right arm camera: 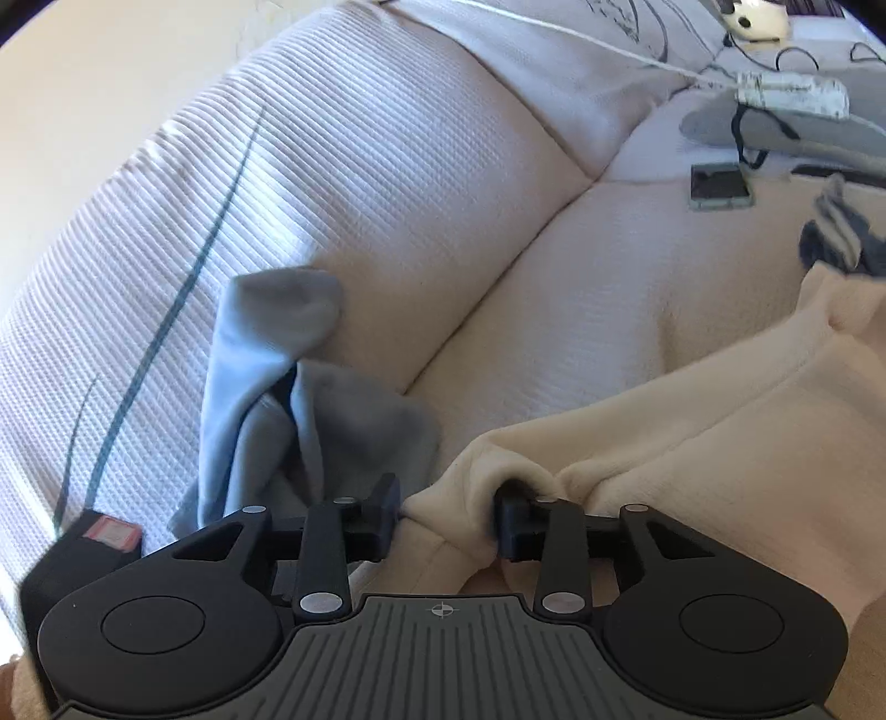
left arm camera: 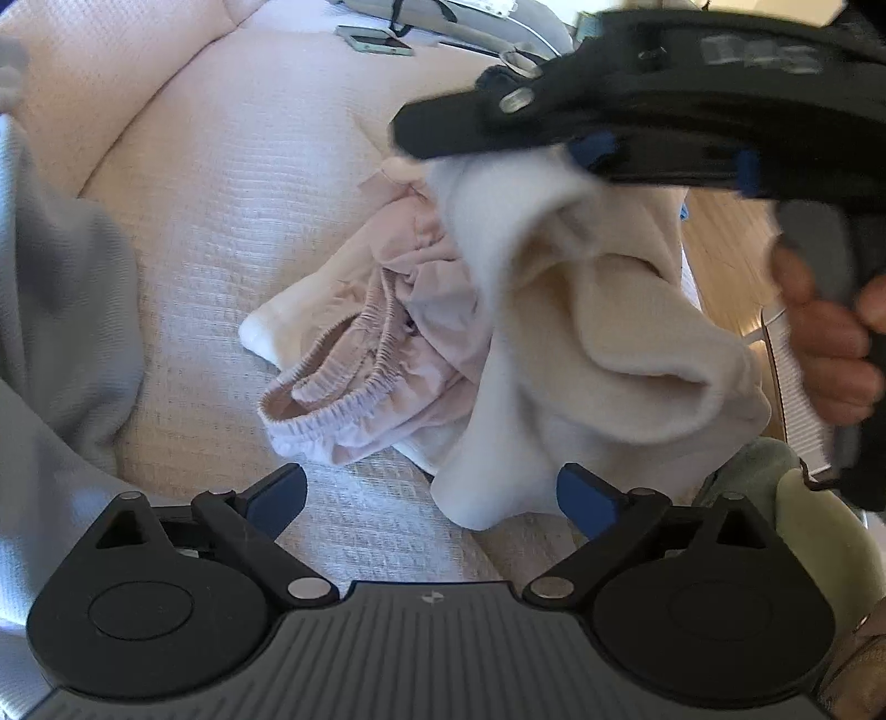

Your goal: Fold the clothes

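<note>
Soft daylight fills both views, with a bright patch on the sofa back cushion (right arm camera: 266,183). Fisheye bending curves the edges. The right gripper (left arm camera: 659,155) and grey garment (left arm camera: 61,266) are motion-blurred; corners darken.

Fleece garment (left arm camera: 609,343) draped over elastic-waisted shorts (left arm camera: 354,387) on the sofa seat (left arm camera: 232,210), phone (left arm camera: 376,41) behind.

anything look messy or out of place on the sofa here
Yes. A pink garment with an elastic waistband lies crumpled in a heap on the sofa seat, not laid flat. A grey garment is slumped against the back cushion. A phone lies loose on the seat too.
</note>
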`<action>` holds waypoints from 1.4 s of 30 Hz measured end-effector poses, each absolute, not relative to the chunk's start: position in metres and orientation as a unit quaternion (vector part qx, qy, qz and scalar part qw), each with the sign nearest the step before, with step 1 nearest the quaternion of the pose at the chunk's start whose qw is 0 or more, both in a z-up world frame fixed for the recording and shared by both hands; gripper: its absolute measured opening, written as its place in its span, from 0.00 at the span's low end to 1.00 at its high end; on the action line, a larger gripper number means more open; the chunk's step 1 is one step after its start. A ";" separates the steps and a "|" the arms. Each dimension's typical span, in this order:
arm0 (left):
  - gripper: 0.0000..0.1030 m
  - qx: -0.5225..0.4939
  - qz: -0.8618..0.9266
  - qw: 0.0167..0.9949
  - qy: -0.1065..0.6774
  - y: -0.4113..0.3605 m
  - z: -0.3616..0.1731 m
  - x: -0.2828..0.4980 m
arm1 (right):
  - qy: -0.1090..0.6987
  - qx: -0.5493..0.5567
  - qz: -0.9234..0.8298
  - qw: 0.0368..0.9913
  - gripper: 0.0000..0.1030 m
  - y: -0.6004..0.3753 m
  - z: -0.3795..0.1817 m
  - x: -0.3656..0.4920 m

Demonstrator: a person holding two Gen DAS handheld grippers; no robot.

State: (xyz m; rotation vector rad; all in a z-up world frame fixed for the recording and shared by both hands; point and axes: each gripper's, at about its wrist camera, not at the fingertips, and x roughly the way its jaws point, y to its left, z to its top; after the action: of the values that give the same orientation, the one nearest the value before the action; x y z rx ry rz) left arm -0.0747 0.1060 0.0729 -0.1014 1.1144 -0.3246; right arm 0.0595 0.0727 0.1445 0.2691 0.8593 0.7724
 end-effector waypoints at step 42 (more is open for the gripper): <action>0.97 -0.044 -0.167 0.825 0.538 0.085 0.063 -0.058 | 0.412 0.095 0.361 0.831 0.45 0.062 0.144 0.066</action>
State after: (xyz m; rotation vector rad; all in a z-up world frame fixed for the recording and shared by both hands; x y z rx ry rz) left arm -0.0582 0.0851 0.0632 -0.0936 1.1436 -0.3555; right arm 0.0656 0.0619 0.1439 0.2015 0.8747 0.7656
